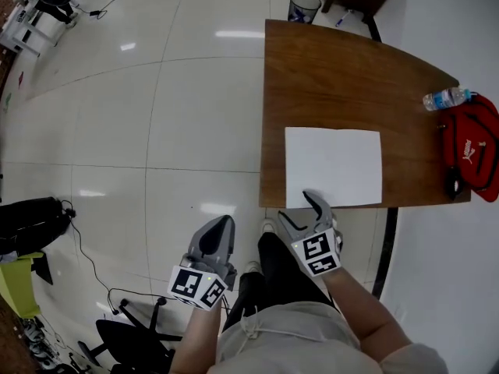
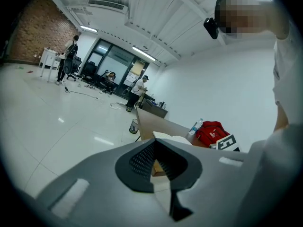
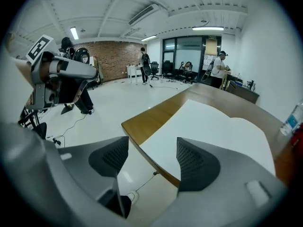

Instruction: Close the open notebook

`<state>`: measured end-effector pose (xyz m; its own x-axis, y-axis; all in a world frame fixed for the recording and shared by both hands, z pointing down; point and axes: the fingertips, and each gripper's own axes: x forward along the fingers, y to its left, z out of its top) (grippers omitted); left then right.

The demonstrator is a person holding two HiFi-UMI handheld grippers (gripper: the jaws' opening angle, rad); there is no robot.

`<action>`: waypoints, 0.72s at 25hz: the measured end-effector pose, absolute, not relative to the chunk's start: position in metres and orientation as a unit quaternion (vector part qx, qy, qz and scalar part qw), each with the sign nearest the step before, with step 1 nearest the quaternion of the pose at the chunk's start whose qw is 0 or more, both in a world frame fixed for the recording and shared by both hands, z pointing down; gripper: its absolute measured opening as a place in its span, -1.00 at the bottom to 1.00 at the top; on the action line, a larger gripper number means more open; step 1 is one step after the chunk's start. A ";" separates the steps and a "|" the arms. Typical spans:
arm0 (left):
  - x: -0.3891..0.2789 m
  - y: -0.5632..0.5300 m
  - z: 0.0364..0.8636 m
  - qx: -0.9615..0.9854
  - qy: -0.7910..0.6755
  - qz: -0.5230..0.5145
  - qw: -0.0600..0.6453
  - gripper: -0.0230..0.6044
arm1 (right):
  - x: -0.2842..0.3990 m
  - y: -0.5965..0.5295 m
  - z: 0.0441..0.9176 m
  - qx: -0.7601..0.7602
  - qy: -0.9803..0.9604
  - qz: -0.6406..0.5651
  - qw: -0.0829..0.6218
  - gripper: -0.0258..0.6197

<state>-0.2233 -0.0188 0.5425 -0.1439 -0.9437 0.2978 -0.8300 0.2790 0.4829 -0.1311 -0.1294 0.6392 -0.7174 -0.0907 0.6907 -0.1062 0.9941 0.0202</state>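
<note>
The open notebook (image 1: 333, 167) lies flat with blank white pages near the front edge of the wooden table (image 1: 327, 84). My right gripper (image 1: 300, 211) hangs just off that front edge with its jaws open and nothing between them. In the right gripper view the right gripper (image 3: 151, 162) frames the notebook's (image 3: 213, 131) near left corner and the table edge (image 3: 142, 122). My left gripper (image 1: 217, 232) is over the floor, left of the table and apart from the notebook. In the left gripper view the left gripper (image 2: 154, 145) has its tips together and holds nothing.
A red bag (image 1: 472, 150), a water bottle (image 1: 446, 98) and a small black object (image 1: 454, 184) sit at the table's right end. A waste bin (image 1: 303, 7) stands on the floor beyond the table. Cables and chairs (image 1: 125, 337) are at the lower left.
</note>
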 end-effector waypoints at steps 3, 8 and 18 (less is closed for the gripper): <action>-0.221 -0.017 0.548 0.590 -0.748 -0.102 0.287 -0.92 | -0.128 -0.128 0.645 0.055 -0.926 -0.003 0.375 0.03; -0.215 -0.013 0.552 0.591 -0.746 -0.101 0.291 -0.92 | -0.125 -0.129 0.643 0.078 -0.927 -0.016 0.367 -0.22; -0.205 -0.008 0.544 0.595 -0.745 -0.100 0.285 -0.92 | -0.120 -0.115 0.646 0.068 -0.916 -0.101 0.383 -0.27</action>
<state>-0.2049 -0.0079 0.5438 -0.1288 -0.9435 0.3054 -0.8288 0.2715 0.4892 -0.1196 -0.1153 0.6455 -0.6978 -0.2013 0.6874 -0.0471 0.9705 0.2364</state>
